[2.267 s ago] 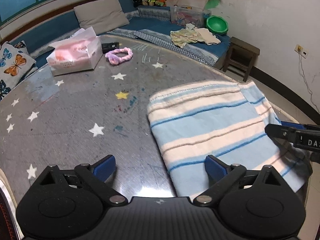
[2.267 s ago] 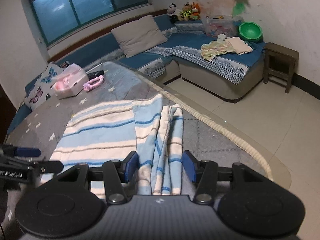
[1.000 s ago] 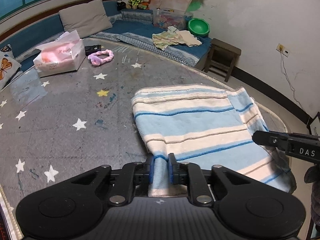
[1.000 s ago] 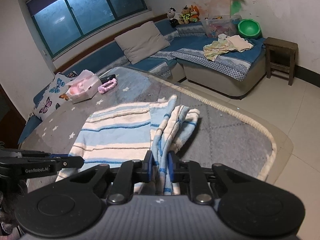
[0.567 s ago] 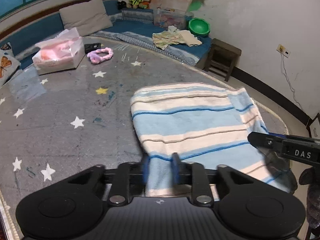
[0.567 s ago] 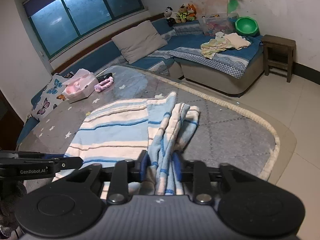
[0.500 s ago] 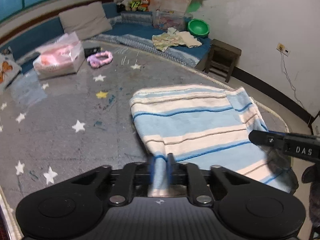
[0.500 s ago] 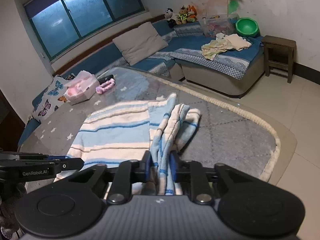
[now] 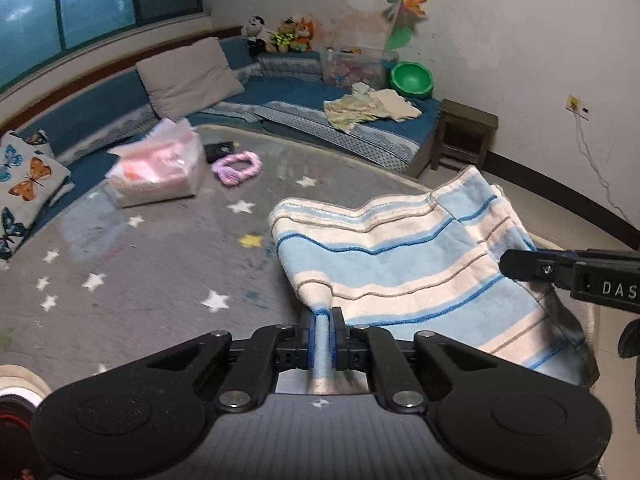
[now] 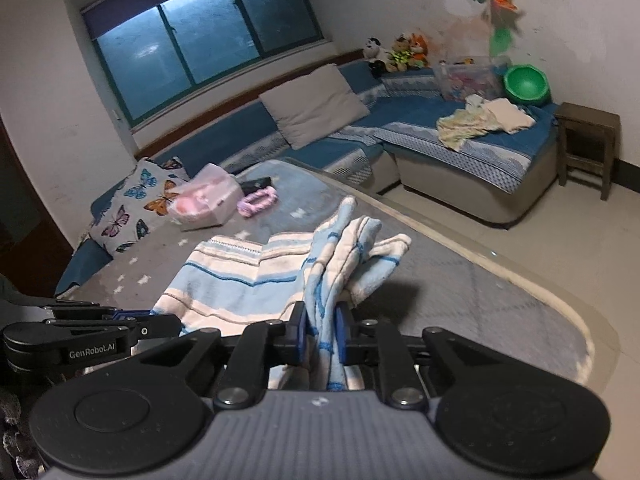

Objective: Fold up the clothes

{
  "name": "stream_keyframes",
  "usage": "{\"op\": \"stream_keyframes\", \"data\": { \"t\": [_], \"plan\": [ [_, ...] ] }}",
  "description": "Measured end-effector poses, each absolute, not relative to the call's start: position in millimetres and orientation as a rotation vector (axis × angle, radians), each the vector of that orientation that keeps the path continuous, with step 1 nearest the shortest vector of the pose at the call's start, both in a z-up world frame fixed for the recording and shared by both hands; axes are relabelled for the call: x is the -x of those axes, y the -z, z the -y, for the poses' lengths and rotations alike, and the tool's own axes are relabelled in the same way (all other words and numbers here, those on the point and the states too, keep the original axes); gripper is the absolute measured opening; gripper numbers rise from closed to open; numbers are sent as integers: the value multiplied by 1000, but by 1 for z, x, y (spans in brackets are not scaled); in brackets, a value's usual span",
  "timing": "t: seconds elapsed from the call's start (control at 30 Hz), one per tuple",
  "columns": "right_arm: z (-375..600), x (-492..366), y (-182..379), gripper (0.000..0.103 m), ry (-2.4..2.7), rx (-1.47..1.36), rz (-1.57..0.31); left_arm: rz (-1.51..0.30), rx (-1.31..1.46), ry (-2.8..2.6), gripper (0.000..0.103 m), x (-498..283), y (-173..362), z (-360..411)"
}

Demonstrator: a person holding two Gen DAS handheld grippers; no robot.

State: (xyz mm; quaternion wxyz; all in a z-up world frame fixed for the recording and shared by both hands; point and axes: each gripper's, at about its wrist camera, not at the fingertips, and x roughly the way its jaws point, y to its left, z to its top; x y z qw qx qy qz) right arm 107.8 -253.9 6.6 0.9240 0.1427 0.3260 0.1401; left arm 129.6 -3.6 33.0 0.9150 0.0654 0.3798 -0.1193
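Observation:
A blue and cream striped towel point(image 9: 404, 264) lies on the grey star-patterned table point(image 9: 152, 248), its near edge lifted off the surface. My left gripper point(image 9: 323, 322) is shut on the towel's near left corner. My right gripper point(image 10: 322, 326) is shut on the bunched near right corner of the same towel point(image 10: 240, 280), which hangs in folds above the table. In the left wrist view the right gripper point(image 9: 560, 270) shows as a black arm at the right edge. In the right wrist view the left gripper point(image 10: 132, 320) sits at the lower left.
A pink tissue box point(image 9: 160, 172), a purple scrunchie point(image 9: 236, 166) and a dark small object point(image 9: 218, 148) lie at the table's far side. A blue sofa point(image 10: 460, 148) with cushions, loose clothes point(image 10: 480, 120) and a green bowl point(image 10: 524, 82) runs behind. A wooden stool point(image 10: 586, 136) stands right.
Both grippers closed on the towel's near corners and have risen, lifting the near edge off the table. The towel now sags and wrinkles between them.

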Motion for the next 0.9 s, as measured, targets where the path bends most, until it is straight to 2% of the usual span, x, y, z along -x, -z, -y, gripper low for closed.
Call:
{"op": "stream_keyframes", "data": {
  "t": [0.47, 0.9],
  "plan": [
    [176, -154, -11, 13, -403, -240, -685, -781, -154, 88, 8, -145, -43, -62],
    [121, -182, 0, 13, -461, -182, -714, -825, -146, -8, 8, -168, -26, -102]
  ]
}}
